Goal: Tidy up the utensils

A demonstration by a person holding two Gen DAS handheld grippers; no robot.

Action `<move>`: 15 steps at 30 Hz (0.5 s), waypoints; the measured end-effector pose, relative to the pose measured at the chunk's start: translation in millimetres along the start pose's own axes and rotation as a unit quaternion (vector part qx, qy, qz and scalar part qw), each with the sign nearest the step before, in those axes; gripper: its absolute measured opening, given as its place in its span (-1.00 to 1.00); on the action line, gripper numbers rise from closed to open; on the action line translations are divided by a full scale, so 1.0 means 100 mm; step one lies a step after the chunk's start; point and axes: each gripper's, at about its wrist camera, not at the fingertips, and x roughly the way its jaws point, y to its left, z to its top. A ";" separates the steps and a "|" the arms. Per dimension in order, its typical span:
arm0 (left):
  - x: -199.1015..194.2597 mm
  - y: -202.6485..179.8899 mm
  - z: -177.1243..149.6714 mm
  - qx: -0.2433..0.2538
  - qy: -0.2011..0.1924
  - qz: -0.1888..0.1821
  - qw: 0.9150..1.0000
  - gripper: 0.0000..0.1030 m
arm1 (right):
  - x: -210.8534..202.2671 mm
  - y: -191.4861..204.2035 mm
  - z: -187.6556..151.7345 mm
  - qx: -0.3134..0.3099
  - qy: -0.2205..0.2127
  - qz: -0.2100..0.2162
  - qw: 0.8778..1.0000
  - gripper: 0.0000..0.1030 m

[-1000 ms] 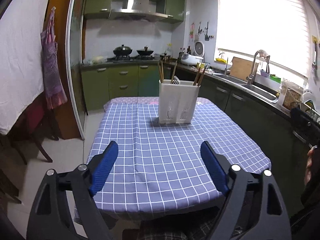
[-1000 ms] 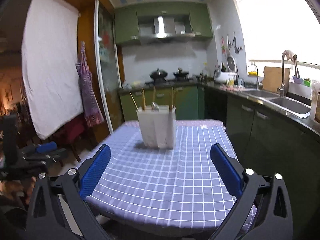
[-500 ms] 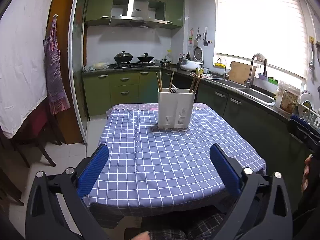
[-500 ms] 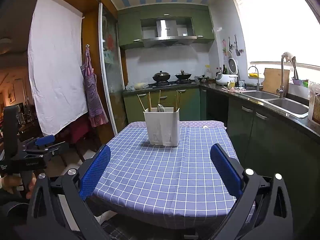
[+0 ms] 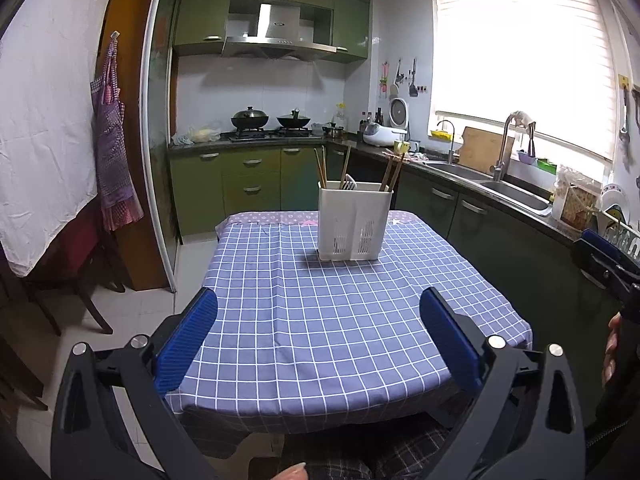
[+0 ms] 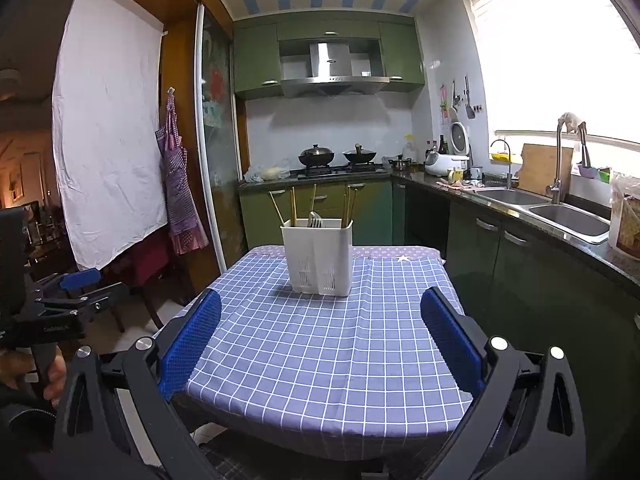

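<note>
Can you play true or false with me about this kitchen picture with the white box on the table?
1. The white holder stands upright on the checked tablecloth. True.
2. Chopsticks stick up out of the holder. True.
3. The left gripper is squeezing a spoon. False: it is open, with nothing between its blue pads.
4. The right gripper is open and empty. True.
5. Forks lie scattered on the tablecloth. False: only the holder stands on it.
6. The stove has nothing on it. False: two dark pans sit on it.
</note>
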 end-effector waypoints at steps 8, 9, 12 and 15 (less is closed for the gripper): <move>-0.05 0.01 0.00 0.000 -0.005 0.001 1.000 0.87 | 0.00 0.04 0.00 -0.003 0.000 0.001 1.000 0.91; -0.05 0.02 -0.01 -0.001 -0.005 -0.001 1.000 0.87 | 0.00 0.04 0.01 -0.003 0.000 0.002 1.000 0.91; -0.03 0.01 -0.01 -0.003 -0.001 -0.005 1.000 0.87 | 0.01 0.05 0.01 -0.005 0.001 0.002 1.000 0.91; -0.03 0.01 -0.01 -0.004 -0.001 -0.003 1.000 0.87 | 0.02 0.04 0.02 -0.006 0.003 0.003 1.000 0.91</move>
